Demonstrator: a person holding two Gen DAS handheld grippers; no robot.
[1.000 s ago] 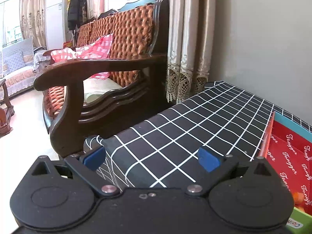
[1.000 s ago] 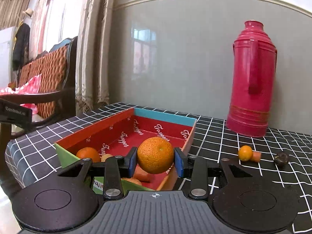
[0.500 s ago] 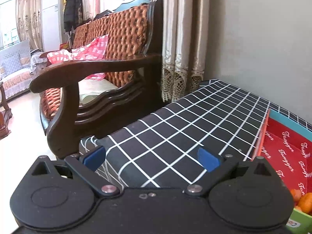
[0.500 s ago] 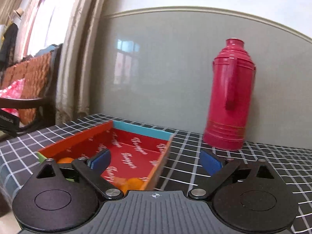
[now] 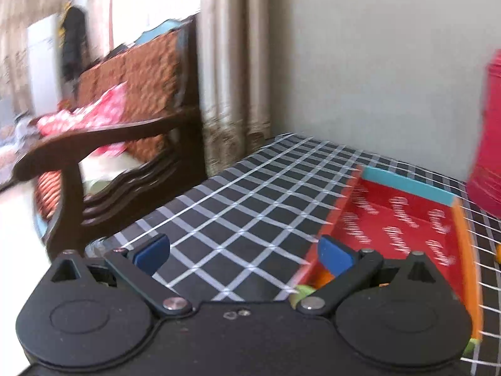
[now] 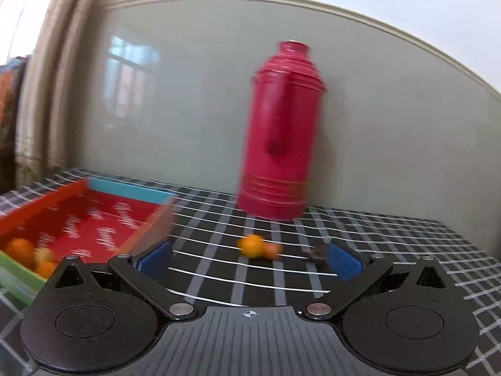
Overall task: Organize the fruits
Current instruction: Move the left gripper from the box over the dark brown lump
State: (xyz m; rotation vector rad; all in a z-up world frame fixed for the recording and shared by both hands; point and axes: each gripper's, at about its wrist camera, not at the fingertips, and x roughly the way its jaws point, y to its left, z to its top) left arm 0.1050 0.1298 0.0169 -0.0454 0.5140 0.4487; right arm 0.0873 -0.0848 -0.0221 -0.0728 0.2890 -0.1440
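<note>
A red-lined cardboard box (image 6: 103,228) sits on the black checked tablecloth at the left of the right wrist view, with oranges (image 6: 18,247) in its near corner. It also shows in the left wrist view (image 5: 404,216). A small orange (image 6: 252,245), a pinkish piece (image 6: 273,249) and a dark fruit (image 6: 316,251) lie on the cloth ahead of my right gripper (image 6: 249,258), which is open and empty. My left gripper (image 5: 242,250) is open and empty over the cloth, left of the box.
A tall red thermos (image 6: 280,131) stands against the grey wall behind the loose fruit. A dark wooden sofa (image 5: 103,144) and curtains (image 5: 231,62) stand beyond the table's left edge. Both views are motion-blurred.
My right gripper let go of the large orange over the box, opened, and swung right toward the loose fruit. My left gripper turned right, bringing the box into view.
</note>
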